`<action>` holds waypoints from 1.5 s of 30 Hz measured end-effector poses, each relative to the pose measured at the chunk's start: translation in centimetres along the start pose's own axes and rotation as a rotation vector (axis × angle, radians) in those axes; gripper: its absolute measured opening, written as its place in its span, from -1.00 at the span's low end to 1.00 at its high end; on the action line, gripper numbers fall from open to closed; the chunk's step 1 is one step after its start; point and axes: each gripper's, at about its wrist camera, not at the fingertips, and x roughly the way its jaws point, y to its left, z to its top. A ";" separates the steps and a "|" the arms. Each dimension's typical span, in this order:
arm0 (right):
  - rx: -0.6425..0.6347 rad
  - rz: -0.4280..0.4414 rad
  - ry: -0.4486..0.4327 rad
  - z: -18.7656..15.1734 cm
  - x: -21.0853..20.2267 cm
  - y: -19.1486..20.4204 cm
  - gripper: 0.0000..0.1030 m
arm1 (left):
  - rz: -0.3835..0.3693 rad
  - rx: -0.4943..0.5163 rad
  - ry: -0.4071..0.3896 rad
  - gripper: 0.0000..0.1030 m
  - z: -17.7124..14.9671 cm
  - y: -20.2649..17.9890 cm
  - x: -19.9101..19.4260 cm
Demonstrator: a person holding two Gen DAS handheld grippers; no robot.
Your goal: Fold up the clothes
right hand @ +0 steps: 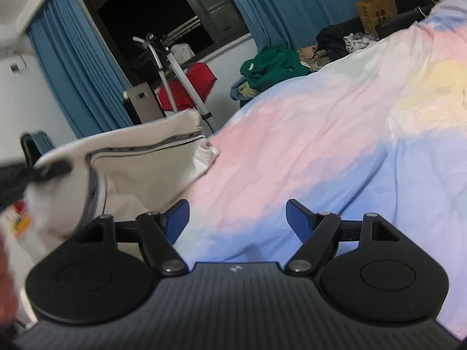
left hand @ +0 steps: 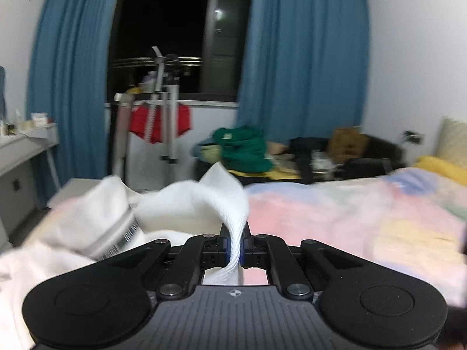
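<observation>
White ribbed cloth of a garment (left hand: 192,204) is clamped in the left gripper (left hand: 235,243), lifted over the pastel bedcover (left hand: 335,218). The right gripper (right hand: 237,218) stands apart above that bedcover, holding nothing. A fold seems underway; next, probably carry the edge across.

Both wrist views sit low over the bed (left hand: 335,218), facing the window (right hand: 151,14).

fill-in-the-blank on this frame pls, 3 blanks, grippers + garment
The left gripper is shut on the ____ garment. The right gripper has its jaws ____ and holds nothing. The garment lies on a pastel bedspread, and the curtains by the window are ____.

Missing words: white; open; blue
</observation>
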 end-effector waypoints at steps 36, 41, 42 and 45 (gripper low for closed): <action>0.214 -0.112 0.140 5.4 22.9 -0.5 -0.86 | -0.288 -0.507 0.084 -0.89 -12.0 11.4 4.5; 0.159 -0.106 -0.007 7.8 17.0 -0.4 -0.89 | -0.312 -0.424 0.052 -0.89 -11.6 10.3 3.9; 0.174 -0.112 -0.037 8.4 15.3 -0.9 -0.89 | -0.313 -0.408 0.048 -0.89 -11.7 10.0 3.7; 0.204 -0.174 -0.110 10.3 10.3 -2.8 -0.89 | -0.340 -0.393 0.047 -0.89 -11.8 9.5 3.0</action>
